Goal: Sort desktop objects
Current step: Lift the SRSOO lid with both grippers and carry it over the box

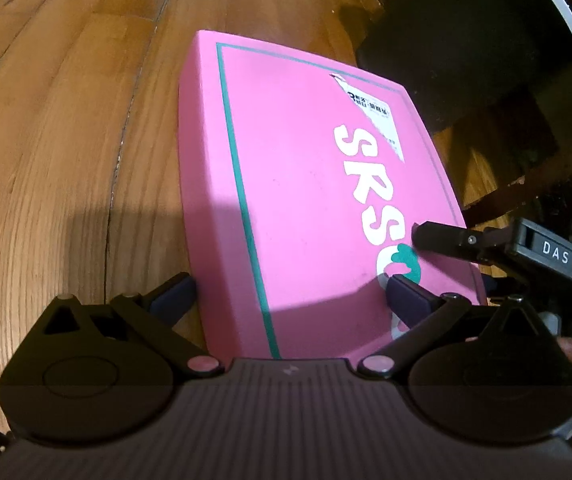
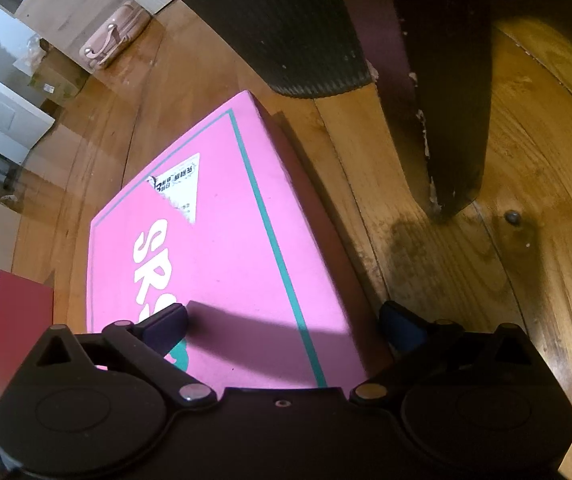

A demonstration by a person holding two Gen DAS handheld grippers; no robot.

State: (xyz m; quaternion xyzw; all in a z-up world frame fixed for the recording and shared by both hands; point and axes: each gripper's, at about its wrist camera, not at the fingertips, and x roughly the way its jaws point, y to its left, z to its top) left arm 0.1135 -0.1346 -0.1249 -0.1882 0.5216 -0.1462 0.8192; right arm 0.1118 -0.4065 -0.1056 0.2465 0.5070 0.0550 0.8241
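A flat pink box [image 1: 306, 200] with a teal border line, white "SRS" lettering and a torn white sticker lies on the wooden floor. My left gripper [image 1: 290, 300] is open wide at its near left corner: one finger beside the box's left edge, the other over its top. My right gripper [image 2: 281, 324] is open wide at the near right corner of the same box [image 2: 213, 248]: one finger over the top, the other past the right edge. The right gripper's finger [image 1: 442, 238] also shows in the left wrist view, resting over the lettering.
A dark table leg [image 2: 446, 80] and a black ribbed object [image 2: 286, 20] stand just beyond the box. A red box [image 2: 17, 320] sits to the left. A pink bag [image 2: 113, 36] and cardboard boxes lie far back. Wooden floor [image 1: 65, 140] stretches left.
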